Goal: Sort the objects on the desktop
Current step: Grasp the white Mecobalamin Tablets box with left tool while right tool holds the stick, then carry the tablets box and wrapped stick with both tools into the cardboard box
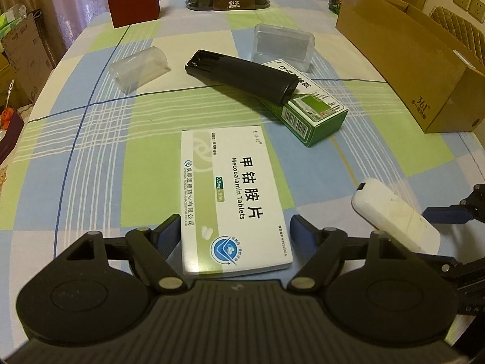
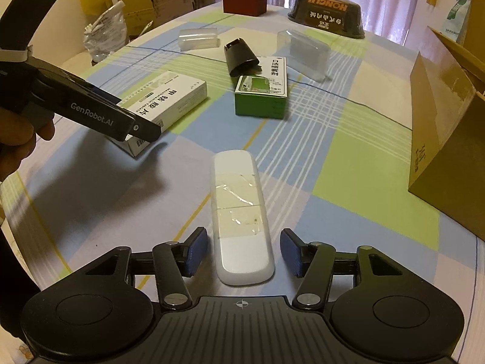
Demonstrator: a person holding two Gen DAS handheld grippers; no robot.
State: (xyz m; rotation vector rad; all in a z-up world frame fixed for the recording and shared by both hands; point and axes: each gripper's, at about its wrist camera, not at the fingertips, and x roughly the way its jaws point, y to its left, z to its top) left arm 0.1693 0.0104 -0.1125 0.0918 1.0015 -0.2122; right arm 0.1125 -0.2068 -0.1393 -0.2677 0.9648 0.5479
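You have not picked up anything yet. Your left gripper (image 1: 235,232) is wide apart, with the near end of the white pill box (image 1: 232,197) lying flat between its fingers. Your right gripper (image 2: 244,250) is apart too, one finger on each side of the white remote (image 2: 241,215) at the bottom middle of its view.

Everything is loose on the checked tablecloth (image 1: 91,139). In the middle of the left view, the black tube (image 1: 242,75) leans on the green box (image 1: 306,106). Two clear plastic covers (image 1: 139,68) lie farther up. The brown cardboard box (image 1: 403,60) at the right edge looks open; I cannot see inside. So the sorting looks barely started.
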